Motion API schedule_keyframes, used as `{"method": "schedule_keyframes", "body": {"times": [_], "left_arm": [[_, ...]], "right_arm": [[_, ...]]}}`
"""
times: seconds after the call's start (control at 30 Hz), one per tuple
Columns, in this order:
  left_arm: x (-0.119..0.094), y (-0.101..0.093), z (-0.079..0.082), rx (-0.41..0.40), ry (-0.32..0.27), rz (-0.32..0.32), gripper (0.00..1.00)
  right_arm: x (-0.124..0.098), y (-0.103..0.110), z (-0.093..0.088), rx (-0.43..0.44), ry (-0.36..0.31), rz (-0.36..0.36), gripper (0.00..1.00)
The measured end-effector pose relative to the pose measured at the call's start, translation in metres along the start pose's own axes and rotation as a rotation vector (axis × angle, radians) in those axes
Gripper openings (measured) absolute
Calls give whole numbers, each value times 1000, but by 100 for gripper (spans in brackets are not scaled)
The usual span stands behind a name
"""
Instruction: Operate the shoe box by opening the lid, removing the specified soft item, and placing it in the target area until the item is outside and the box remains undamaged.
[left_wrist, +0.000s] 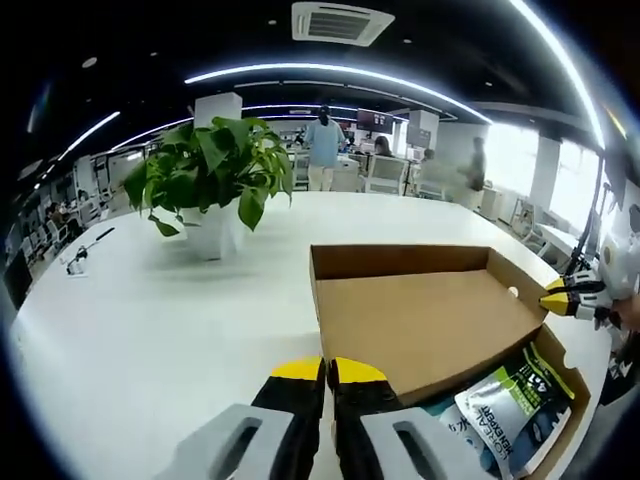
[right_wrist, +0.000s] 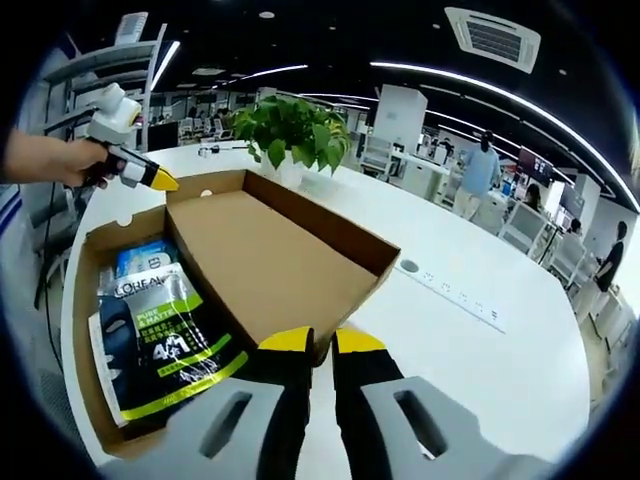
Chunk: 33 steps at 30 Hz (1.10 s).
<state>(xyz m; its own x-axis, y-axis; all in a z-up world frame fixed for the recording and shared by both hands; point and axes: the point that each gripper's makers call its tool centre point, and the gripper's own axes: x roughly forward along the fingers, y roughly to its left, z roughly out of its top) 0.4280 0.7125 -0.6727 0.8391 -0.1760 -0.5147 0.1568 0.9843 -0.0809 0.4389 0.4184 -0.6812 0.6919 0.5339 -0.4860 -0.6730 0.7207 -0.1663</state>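
Pouch (right_wrist: 165, 340) of soft printed foil lies in the open shoe box (right_wrist: 300, 265), lower left of my right gripper view — light, limp, slippery; I'd pinch its top edge. My right gripper (right_wrist: 320, 345) and left gripper (left_wrist: 328, 372) — both closed, empty.

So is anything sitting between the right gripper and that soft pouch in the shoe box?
Nothing visible blocks it. The lid is flipped open beside the box, leaving the pouch uncovered. The right gripper sits at the lid's near edge, beside the pouch. The left gripper is at the far corner.
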Motion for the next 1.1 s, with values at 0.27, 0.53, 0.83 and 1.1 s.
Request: {"method": "schedule_keyframes", "body": {"times": [0.27,0.53,0.83,1.1], "left_arm": [[7,2,-3,-6,8,-4,1],[10,2,-6,-21,16,-12,2],[13,1,-9,-26,28,-12,2],[15,1,-7,-16,55,-4,2]], "right_arm": [[4,-1,-3,32,7,0,5],[6,-3,-5,72,12,-1,5],[8,-4,-7,97,17,1,5],[8,-5,-6,119,20,2,5]]}}
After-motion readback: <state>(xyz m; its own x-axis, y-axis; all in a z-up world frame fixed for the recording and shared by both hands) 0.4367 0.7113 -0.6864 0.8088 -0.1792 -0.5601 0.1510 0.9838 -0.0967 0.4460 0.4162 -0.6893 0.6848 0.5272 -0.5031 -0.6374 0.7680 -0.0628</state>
